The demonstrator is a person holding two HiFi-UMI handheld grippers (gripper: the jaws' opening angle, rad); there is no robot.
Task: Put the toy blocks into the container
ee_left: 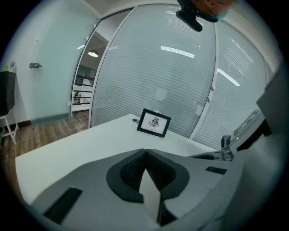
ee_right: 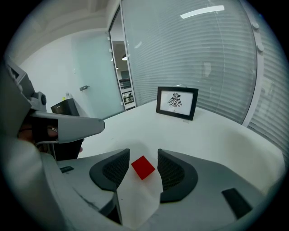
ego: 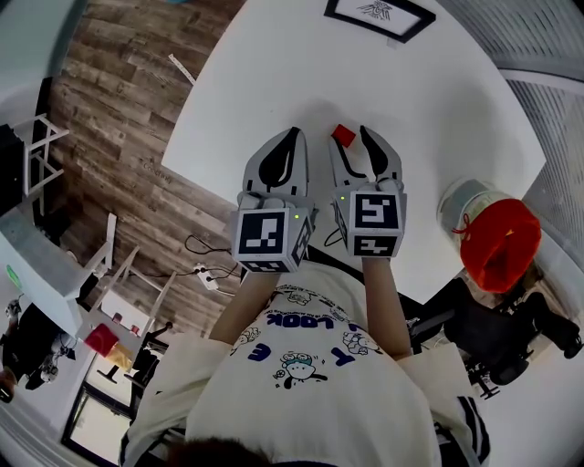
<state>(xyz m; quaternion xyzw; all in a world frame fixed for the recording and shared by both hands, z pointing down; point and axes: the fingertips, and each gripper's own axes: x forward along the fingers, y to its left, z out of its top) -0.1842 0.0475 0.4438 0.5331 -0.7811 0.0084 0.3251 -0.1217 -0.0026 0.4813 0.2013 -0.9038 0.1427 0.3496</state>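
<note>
A small red block (ego: 343, 135) (ee_right: 143, 167) lies flat on the white table (ego: 438, 109). My right gripper (ego: 350, 137) (ee_right: 142, 159) is open, with its fingers on either side of the block; the pads stand apart from it. My left gripper (ego: 294, 133) (ee_left: 144, 151) hovers just left of it over bare table, its jaws shut with the tips touching and nothing between them. The container (ego: 500, 244), a red-orange tub with a white rim, sits at the far right past the table's edge.
A black-framed picture (ego: 379, 16) (ee_left: 154, 122) (ee_right: 177, 102) stands at the table's far side. Glass walls with blinds lie behind it. The table's left edge drops to a wooden floor (ego: 109, 119). A dark chair (ego: 511, 347) is below the container.
</note>
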